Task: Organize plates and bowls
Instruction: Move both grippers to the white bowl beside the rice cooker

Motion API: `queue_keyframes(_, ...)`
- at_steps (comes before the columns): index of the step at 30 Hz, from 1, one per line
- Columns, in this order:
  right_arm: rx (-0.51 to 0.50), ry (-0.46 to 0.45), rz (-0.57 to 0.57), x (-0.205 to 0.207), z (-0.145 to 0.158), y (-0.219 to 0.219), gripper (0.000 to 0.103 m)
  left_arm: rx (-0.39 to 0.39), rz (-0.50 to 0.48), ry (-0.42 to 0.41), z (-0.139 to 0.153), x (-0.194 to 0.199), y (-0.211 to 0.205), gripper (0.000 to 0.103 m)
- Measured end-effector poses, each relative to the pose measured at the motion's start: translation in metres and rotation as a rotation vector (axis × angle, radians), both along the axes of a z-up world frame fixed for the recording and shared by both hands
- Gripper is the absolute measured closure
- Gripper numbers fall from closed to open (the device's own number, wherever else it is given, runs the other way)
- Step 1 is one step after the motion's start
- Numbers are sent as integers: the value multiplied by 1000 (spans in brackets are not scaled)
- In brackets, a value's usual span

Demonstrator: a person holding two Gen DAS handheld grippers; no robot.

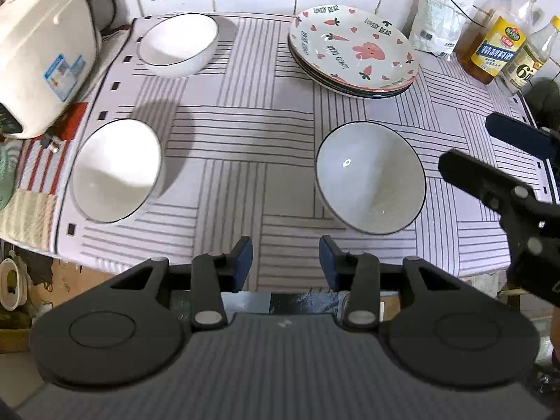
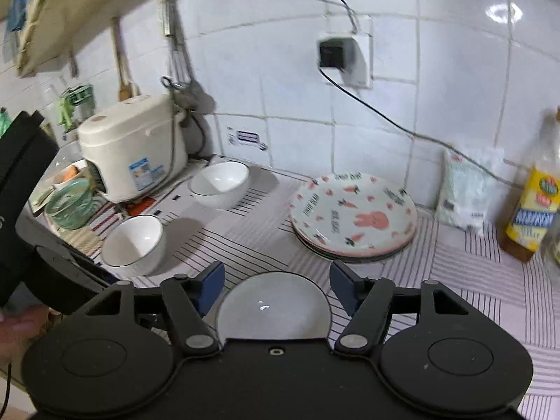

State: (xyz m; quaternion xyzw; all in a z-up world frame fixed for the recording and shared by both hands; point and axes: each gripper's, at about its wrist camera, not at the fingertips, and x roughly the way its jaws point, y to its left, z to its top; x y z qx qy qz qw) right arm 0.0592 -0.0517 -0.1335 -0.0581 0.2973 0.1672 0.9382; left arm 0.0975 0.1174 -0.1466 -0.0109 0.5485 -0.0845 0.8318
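Three bowls (image 1: 370,176) sit mouth-up on the bench (image 1: 252,133) (round, no long axis); one plate stack (image 1: 353,50) lies flat near the back edge. Left gripper (image 1: 286,262) and right gripper (image 2: 276,288) gape, empty.

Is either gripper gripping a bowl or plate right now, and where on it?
No. The left gripper and right gripper both stand open with nothing between the pads. The grey bowl sits free on the striped mat.
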Motion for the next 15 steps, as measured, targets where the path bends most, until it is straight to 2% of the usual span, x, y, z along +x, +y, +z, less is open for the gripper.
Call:
queue_keyframes(5, -31, -10, 56, -11, 7, 19, 27, 9, 22, -32, 17, -14, 23, 59)
queue_keyframes(7, -43, -15, 83, -16, 8, 28, 22, 9, 36, -44, 22, -17, 33, 56)
queue_keyframes(8, -45, -19, 98, -18, 8, 32, 16, 9, 44, -49, 24, -18, 39, 56)
queue_keyframes(13, -65, -32, 179, -23, 7, 60, 13, 21, 94, -72, 28, -23, 69, 50)
queue_keyframes(15, -61, -41, 206, -23, 5, 72, 9, 39, 116, -72, 28, -24, 80, 48)
